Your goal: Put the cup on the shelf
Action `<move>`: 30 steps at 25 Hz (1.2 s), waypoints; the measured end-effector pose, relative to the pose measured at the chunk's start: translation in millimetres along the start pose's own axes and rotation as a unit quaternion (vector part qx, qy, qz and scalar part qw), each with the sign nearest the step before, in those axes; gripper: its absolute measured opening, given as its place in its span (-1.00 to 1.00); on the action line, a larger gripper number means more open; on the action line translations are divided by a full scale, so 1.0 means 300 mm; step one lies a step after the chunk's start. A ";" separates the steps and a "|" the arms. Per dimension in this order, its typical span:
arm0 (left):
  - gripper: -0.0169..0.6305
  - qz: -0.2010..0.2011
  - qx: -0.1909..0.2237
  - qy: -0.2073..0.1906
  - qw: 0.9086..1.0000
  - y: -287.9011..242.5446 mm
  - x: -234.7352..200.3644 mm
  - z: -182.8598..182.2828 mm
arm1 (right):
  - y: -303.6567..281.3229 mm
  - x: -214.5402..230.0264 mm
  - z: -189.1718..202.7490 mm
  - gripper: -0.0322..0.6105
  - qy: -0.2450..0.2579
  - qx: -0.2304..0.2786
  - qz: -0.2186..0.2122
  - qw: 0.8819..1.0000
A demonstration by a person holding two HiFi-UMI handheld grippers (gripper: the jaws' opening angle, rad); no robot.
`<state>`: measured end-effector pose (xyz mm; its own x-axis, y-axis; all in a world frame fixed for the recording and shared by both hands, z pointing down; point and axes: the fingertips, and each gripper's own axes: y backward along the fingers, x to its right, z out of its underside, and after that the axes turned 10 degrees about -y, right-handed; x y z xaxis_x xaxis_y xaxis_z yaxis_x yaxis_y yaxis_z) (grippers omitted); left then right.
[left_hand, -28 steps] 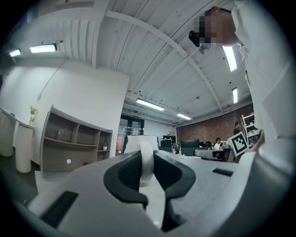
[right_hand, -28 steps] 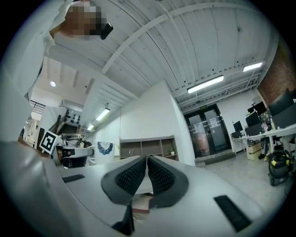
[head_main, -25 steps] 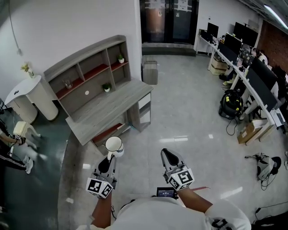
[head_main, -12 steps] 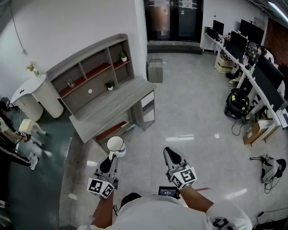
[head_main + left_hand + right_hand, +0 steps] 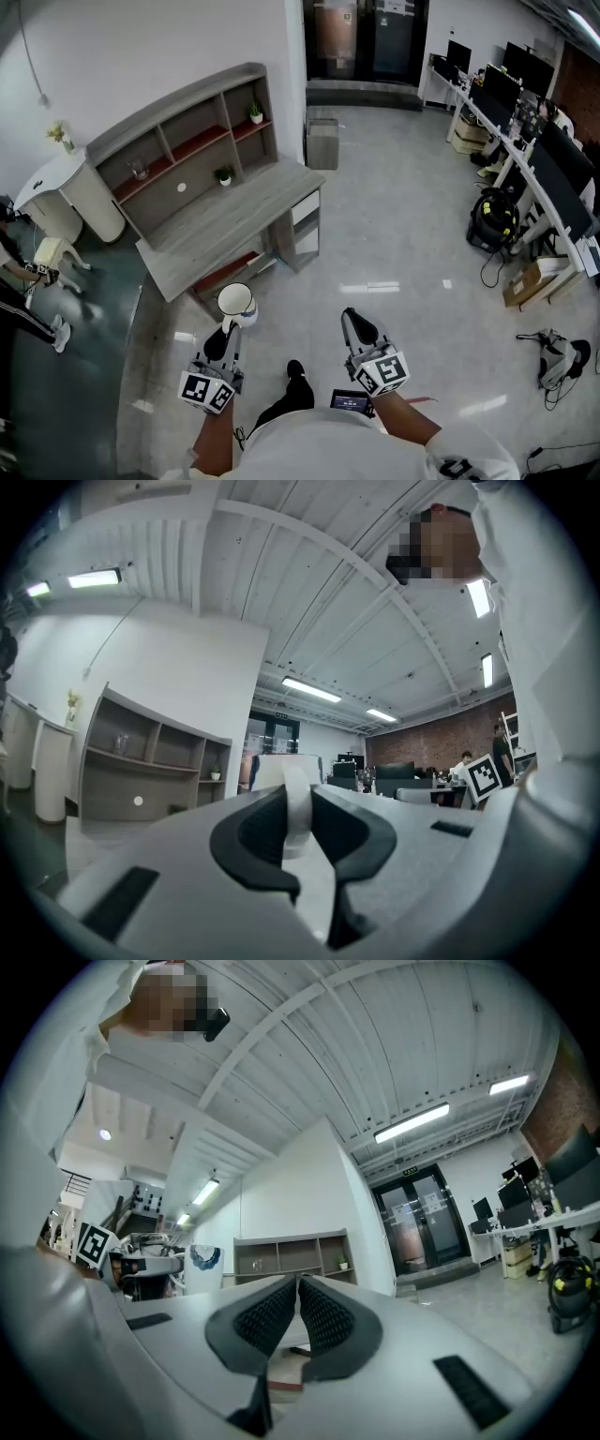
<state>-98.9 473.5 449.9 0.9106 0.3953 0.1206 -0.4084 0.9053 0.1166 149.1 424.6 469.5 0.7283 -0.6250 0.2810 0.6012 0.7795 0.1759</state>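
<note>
STEP: carry | left hand-held gripper (image 5: pixel 228 330) clamps white cup (image 5: pixel 235 302) by handle | right hand-held gripper (image 5: pixel 354 326) closed, empty | NEXT, likely: approach shelf (image 5: pixel 187 141), raise cup.

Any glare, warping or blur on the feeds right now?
Head view: sharp, evenly lit, with pale light glare on the floor beyond the cup. Left gripper view: heavy fisheye, dark corners, cup handle between the jaws soft. Right gripper view: same fisheye; shelf small but clear.

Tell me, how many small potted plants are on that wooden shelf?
2. One potted plant in the top-right compartment, another in the bottom row above the desk. Shadows could hide more.
</note>
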 end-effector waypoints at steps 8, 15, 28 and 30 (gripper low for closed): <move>-0.76 -0.004 -0.010 -0.010 1.000 -0.240 -0.178 0.087 | -0.258 0.119 0.005 -0.78 0.012 -0.001 0.008 1.000; -0.76 0.016 -0.002 -0.012 1.000 -0.439 -0.325 0.082 | -0.498 0.204 -0.037 -0.78 0.014 0.006 0.017 1.000; -0.77 0.037 0.014 -0.008 0.999 -0.677 -0.548 0.145 | -0.801 0.292 -0.012 -0.78 0.026 0.011 0.027 0.999; -0.77 0.044 0.020 -0.011 0.999 -0.703 -0.557 0.149 | -0.819 0.304 -0.013 -0.78 0.031 0.011 0.029 0.999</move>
<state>-167.8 209.5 449.2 0.8700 0.4687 0.1532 -0.4888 0.8605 0.1433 69.0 176.0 448.1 0.7804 -0.5803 0.2329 0.5515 0.8143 0.1812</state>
